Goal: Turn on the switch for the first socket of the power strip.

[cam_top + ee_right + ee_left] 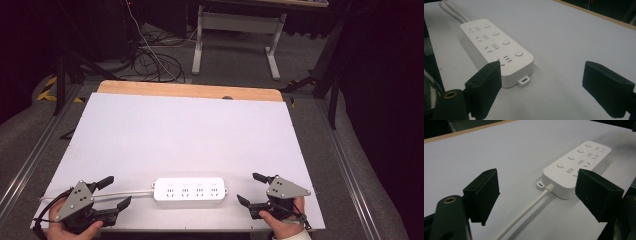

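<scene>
Left hand-held gripper point(113, 194), right hand-held gripper point(248, 189), jaws apart, power strip point(189, 189) between

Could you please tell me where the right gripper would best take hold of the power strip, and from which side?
Probably its cord-free end. The power strip lies flat, long axis left to right, with the cord leaving its left end. The right gripper sits open just off the right end, so it could come in from the right, jaws spanning the narrow width across the long side walls.
</scene>
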